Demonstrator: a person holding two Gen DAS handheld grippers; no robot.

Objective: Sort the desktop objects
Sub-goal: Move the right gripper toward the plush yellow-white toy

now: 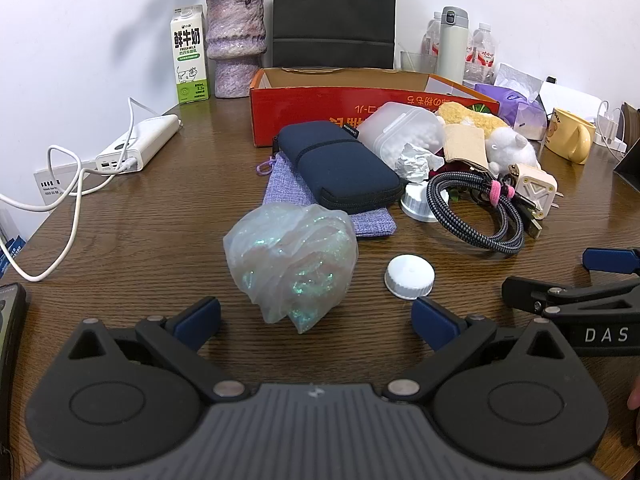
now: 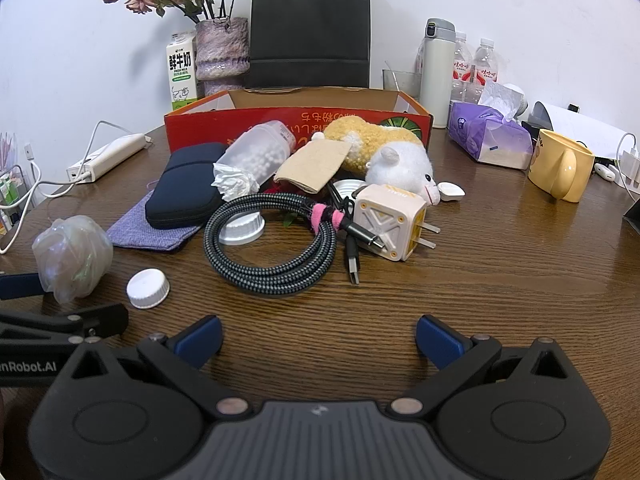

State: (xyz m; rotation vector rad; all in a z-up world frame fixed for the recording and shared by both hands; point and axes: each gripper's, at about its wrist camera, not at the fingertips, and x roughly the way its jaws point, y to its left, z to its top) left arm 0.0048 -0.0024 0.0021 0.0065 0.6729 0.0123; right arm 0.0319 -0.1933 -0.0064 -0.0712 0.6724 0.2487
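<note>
A heap of desk items lies in front of an open red cardboard box (image 1: 320, 98) (image 2: 240, 120). In the heap are a navy zip pouch (image 1: 340, 164) (image 2: 184, 184), a lilac cloth bag (image 1: 288, 188) (image 2: 148, 228), a coiled braided cable (image 1: 476, 208) (image 2: 272, 248), a cream charger plug (image 1: 534, 188) (image 2: 390, 220), a plush toy (image 2: 384, 148) and a frosted jar of white beads (image 2: 260, 152). A crumpled shiny plastic bag (image 1: 292, 264) (image 2: 74, 252) and a white bottle cap (image 1: 410, 276) (image 2: 148, 282) lie nearer. My left gripper (image 1: 316, 322) is open just short of the plastic bag. My right gripper (image 2: 318, 340) is open over bare wood.
At the back stand a milk carton (image 1: 190, 56), a vase of dried flowers (image 1: 236, 44), a black paper bag (image 2: 310, 28), a thermos (image 2: 438, 72) and water bottles. A tissue pack (image 2: 486, 136) and yellow mug (image 2: 560, 164) sit right. A white power bank (image 1: 140, 142) with cables lies left.
</note>
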